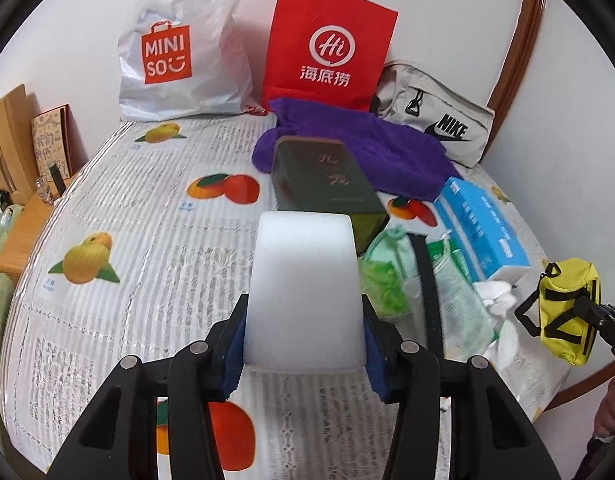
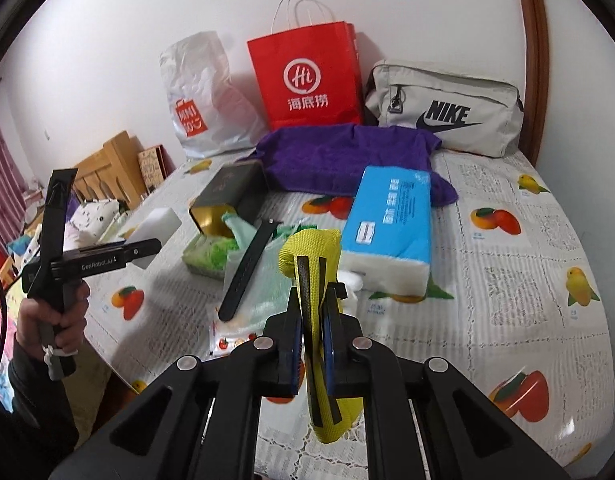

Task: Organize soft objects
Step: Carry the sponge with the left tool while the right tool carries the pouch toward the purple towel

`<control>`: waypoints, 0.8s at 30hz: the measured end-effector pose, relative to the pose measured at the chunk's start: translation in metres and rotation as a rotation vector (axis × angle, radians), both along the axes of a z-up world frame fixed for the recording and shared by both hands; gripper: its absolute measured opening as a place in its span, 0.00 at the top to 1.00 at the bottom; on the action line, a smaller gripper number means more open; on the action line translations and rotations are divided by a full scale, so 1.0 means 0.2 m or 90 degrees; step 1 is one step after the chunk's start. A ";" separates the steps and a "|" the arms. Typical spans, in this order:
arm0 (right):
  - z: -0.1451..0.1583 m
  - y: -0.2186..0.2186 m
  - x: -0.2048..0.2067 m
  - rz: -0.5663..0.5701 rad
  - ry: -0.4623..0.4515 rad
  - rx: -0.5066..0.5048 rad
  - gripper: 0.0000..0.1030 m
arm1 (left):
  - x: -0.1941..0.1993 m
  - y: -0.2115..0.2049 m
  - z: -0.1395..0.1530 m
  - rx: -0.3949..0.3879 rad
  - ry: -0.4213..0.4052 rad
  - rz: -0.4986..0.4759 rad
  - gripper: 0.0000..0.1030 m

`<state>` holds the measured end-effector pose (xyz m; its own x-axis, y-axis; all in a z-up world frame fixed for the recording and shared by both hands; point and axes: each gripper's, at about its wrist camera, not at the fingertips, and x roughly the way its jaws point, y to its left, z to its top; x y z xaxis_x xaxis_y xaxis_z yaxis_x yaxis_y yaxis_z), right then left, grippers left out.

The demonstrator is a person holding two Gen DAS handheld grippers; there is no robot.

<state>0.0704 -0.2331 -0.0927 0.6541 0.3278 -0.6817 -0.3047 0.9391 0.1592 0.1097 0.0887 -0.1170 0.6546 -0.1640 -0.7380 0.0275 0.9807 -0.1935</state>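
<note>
My left tongs (image 1: 303, 344) hold the white sponge (image 1: 303, 288) and my right tongs (image 2: 312, 344) pinch the yellow pouch (image 2: 313, 276) above the surface (image 1: 147, 208), while towel (image 1: 359, 148), tissues (image 2: 391, 224) and green cloths (image 2: 211, 252) still wait unsorted.

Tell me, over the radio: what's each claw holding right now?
Left gripper clamped on white foam block. Right gripper pinching yellow pouch. Both held above the table. Nothing in the way.

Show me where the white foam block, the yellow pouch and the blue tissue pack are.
white foam block (image 1: 305, 280), left wrist view, middle of its front face
yellow pouch (image 2: 313, 248), right wrist view, upper end
blue tissue pack (image 2: 391, 216), right wrist view, top face
</note>
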 end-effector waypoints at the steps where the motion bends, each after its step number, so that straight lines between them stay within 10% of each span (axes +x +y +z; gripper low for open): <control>1: 0.02 -0.01 0.01 -0.001 -0.002 0.005 0.92 | 0.01 0.00 0.02 -0.003 -0.003 -0.002 0.54; 24: 0.21 -0.06 0.65 -0.008 -0.028 0.007 0.92 | 0.52 -0.07 0.21 -0.009 0.016 -0.025 0.54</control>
<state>0.1994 -0.2456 -0.0501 0.6869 0.3263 -0.6493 -0.2998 0.9412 0.1558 0.2137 0.0741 -0.0747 0.6292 -0.1992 -0.7513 0.0608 0.9763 -0.2079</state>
